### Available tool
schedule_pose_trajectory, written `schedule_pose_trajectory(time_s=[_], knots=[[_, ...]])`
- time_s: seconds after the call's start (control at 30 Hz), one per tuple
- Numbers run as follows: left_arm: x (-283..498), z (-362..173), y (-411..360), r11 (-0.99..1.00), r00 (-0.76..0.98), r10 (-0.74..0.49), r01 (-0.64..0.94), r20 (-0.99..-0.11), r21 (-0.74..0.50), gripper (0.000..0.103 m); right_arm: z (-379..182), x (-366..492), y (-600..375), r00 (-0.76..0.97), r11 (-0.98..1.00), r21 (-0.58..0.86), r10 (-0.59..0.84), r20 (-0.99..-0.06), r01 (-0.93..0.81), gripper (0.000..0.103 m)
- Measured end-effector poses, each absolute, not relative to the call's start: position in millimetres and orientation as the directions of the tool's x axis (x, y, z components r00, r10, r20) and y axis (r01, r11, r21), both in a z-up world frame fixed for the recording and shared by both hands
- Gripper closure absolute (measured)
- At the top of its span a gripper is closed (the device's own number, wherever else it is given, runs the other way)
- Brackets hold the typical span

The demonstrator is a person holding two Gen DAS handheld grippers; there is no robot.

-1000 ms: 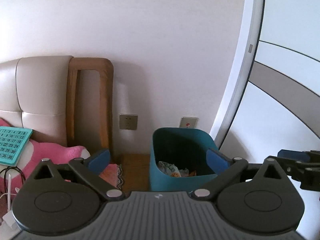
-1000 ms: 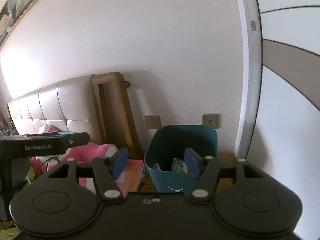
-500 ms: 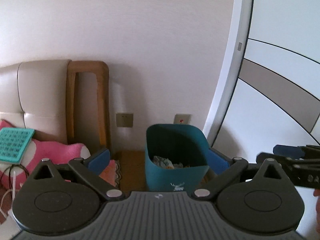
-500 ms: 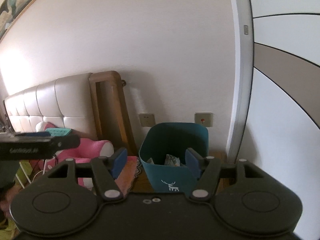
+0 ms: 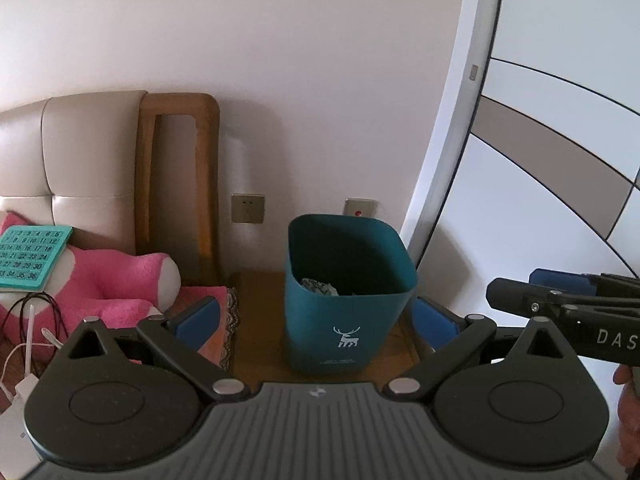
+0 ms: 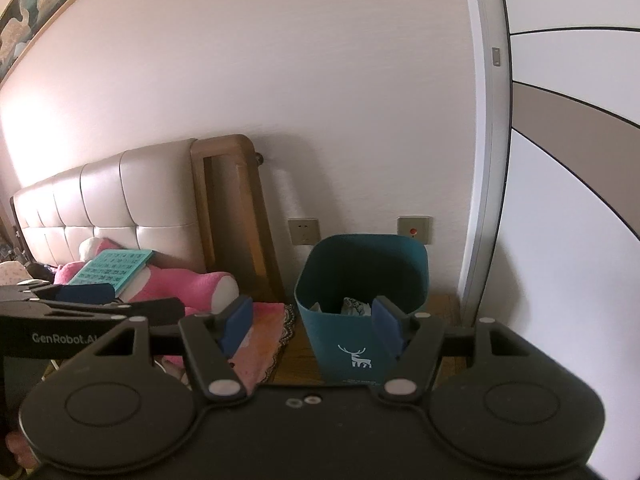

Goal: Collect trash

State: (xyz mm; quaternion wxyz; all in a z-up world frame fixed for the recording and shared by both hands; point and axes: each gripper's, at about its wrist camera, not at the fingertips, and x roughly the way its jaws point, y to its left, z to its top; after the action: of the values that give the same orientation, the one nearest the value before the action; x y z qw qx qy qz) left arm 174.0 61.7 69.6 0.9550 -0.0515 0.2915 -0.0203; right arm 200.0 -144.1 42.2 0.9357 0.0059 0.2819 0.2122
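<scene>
A pale plastered wall [image 5: 300, 80] is seen behind everything, met on the right by a white sliding wardrobe door with a taupe band [image 5: 560, 168]. A beige padded leather headboard [image 5: 80, 160] with a curved wooden side frame [image 5: 208, 184] is set against the wall on the left. A pink and white plush toy [image 5: 112, 280] lies on the bed in front of the headboard, and a teal numbered grid board [image 5: 28, 258] is propped on it.

A teal plastic waste bin with a white deer print [image 5: 348, 304] stands upright on a low wooden bedside bench [image 5: 256, 320], just in front of the wall and beside the wardrobe edge. Crumpled trash [image 5: 320, 286] is seen lying inside the bin, near its bottom.

The left claw [image 5: 316, 318] is held with its blue pads well apart, nothing between them, the bin framed beyond. The right claw [image 6: 314, 322] is likewise spread, gripping nothing, the bin showing behind its pads.

Two square wall sockets [image 5: 248, 208] are mounted just above the bench.
</scene>
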Motion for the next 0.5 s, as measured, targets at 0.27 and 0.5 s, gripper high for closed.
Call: schedule_pose_trajectory(time_s=[0.27,0.5], knots=[[170.9,71.5,60.9,0.992,0.826,-0.1,0.037,-0.554,-0.123,0.0,42.7,196.2,-143.3,0.752,0.912,0.127,0.396,-0.528,-0.391,0.037],[168.1,72.8,58.5,0.993,0.835,-0.1,0.048,-0.541,-0.108,0.0,44.4,191.0,-142.1,0.764,0.922,0.115,0.373,-0.527,-0.37,0.037]])
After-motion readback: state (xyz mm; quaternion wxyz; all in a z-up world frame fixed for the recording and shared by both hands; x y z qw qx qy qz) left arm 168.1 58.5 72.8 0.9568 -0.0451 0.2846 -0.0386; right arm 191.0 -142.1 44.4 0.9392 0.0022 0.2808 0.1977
